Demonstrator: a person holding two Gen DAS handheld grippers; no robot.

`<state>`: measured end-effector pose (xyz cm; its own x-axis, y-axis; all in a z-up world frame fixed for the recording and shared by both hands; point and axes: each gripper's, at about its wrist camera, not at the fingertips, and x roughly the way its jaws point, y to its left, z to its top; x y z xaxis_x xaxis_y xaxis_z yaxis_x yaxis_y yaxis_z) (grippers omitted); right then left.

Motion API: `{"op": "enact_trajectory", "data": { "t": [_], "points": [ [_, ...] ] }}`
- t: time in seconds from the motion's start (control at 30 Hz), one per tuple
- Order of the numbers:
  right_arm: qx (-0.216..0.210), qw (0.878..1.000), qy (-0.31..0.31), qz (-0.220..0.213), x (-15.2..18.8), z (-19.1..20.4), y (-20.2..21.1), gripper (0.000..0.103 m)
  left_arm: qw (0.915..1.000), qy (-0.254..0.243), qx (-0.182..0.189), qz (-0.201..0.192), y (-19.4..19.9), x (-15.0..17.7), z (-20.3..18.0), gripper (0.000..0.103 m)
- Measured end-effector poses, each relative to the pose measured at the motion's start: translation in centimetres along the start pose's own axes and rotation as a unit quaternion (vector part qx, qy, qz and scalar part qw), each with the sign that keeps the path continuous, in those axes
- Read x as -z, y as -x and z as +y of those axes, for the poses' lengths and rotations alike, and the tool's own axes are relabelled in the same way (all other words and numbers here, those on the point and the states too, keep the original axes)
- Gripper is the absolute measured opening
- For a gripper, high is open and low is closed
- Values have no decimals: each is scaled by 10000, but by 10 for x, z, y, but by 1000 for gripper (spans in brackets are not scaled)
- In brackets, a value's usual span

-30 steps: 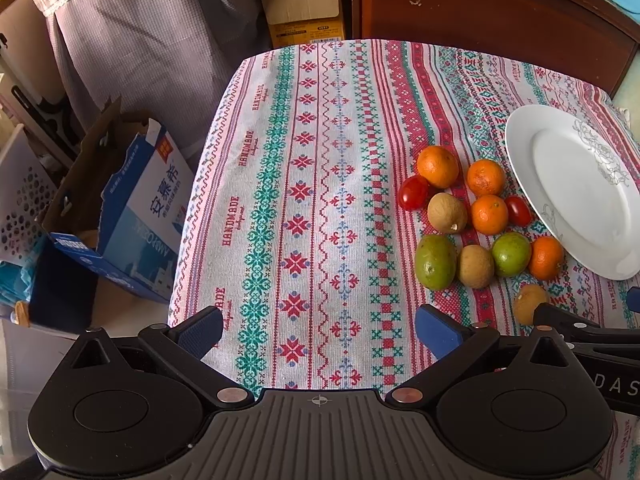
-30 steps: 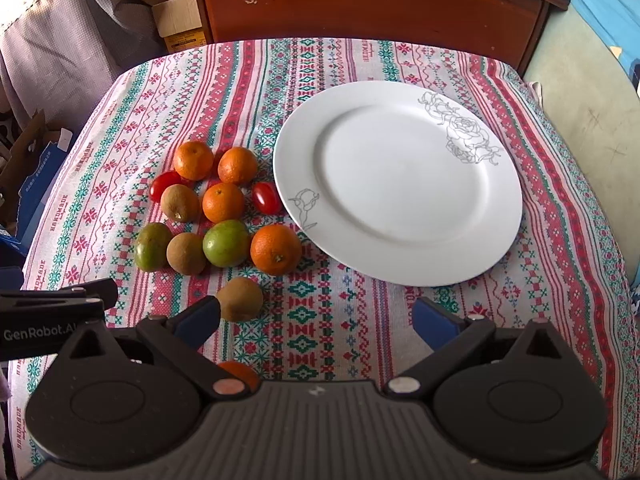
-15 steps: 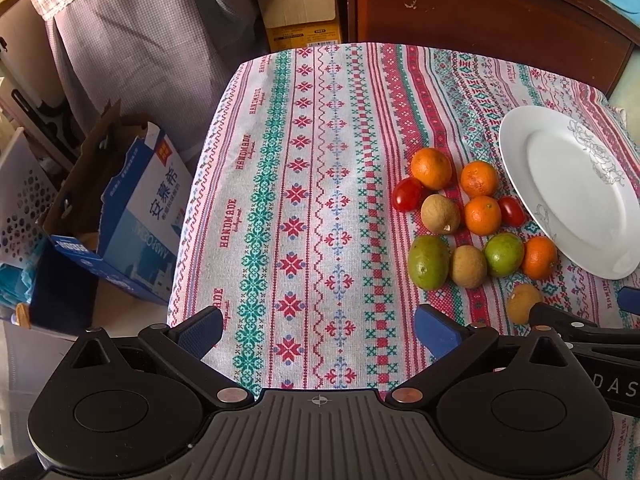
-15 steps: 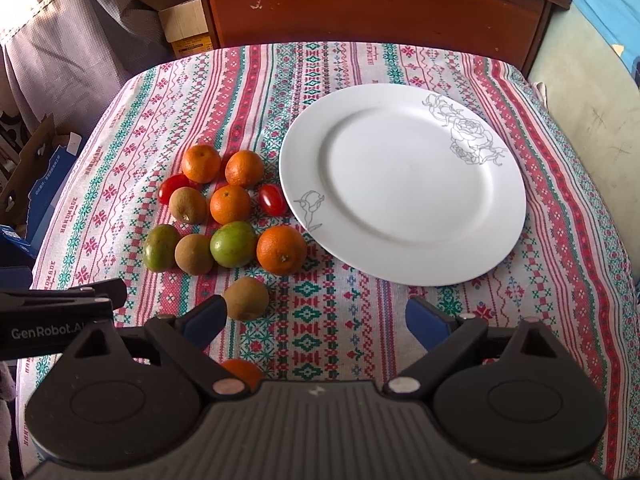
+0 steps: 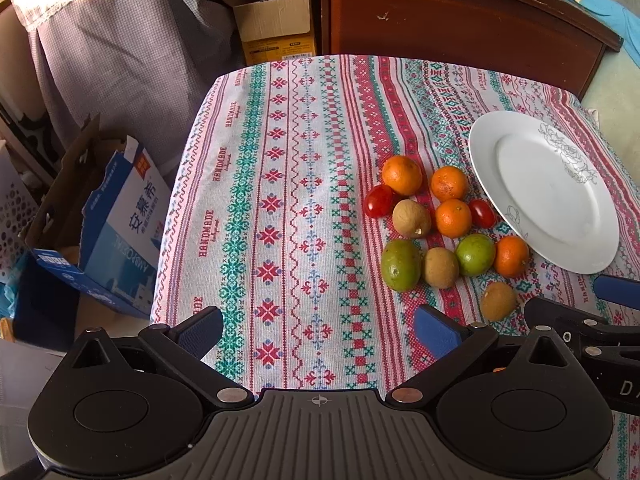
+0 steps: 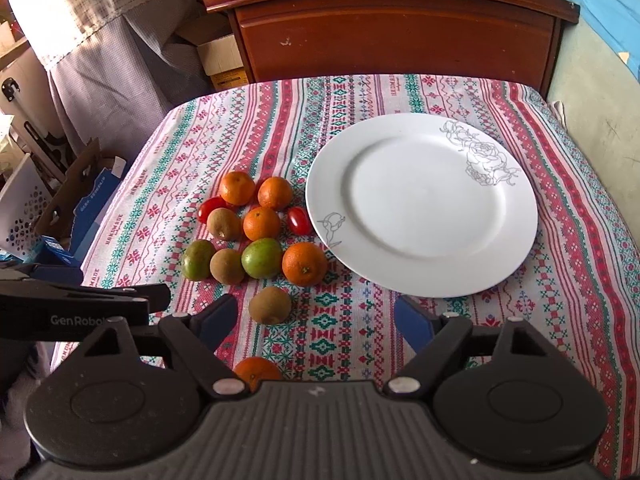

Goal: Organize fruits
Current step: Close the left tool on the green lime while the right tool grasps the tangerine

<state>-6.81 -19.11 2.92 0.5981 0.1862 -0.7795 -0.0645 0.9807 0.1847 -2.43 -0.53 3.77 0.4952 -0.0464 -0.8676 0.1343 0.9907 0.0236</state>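
Several fruits lie in a cluster on the patterned tablecloth: oranges (image 6: 304,263), green fruits (image 6: 262,258), brown kiwis (image 6: 227,266) and two red tomatoes (image 6: 299,220). One kiwi (image 6: 270,305) lies apart, nearer me, and one orange (image 6: 256,372) sits partly hidden under the right gripper's body. An empty white plate (image 6: 424,204) with a rose drawing stands right of the cluster; it also shows in the left wrist view (image 5: 544,192). My left gripper (image 5: 318,330) is open and empty, left of the fruit (image 5: 400,264). My right gripper (image 6: 316,322) is open and empty, just behind the lone kiwi.
A dark wooden cabinet (image 6: 392,36) stands behind the table. A blue carton (image 5: 116,228) and cardboard boxes (image 5: 276,28) sit on the floor to the left, by a grey cloth cover (image 5: 116,56). The table's left edge (image 5: 180,208) drops off.
Both grippers have pulled back and up from the table, so the fruit and plate look smaller and farther. Nothing on the table has moved.
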Motion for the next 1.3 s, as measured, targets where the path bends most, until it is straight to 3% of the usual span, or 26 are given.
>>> {"op": "enact_trajectory", "data": {
  "t": [0.33, 0.53, 0.87, 1.2, 1.3],
  "points": [
    [-678, 9970, 313, 190, 35, 1, 6, 63, 9994, -199, 232, -148, -3, 9, 8, 97],
    [-829, 9957, 411, 79, 42, 6, 6, 56, 9983, -312, 398, -286, -5, 14, 6, 95],
    [-722, 9950, 691, -70, 52, 12, 0, 46, 9935, -632, 618, -711, -10, 13, -11, 90],
    [-773, 9932, 862, -126, 55, 14, -3, 33, 9921, -709, 625, -825, -24, 9, -14, 65],
    [-786, 9929, 873, -178, 56, 13, -4, 31, 9918, -697, 652, -844, -26, 9, -14, 62]
  ]
}}
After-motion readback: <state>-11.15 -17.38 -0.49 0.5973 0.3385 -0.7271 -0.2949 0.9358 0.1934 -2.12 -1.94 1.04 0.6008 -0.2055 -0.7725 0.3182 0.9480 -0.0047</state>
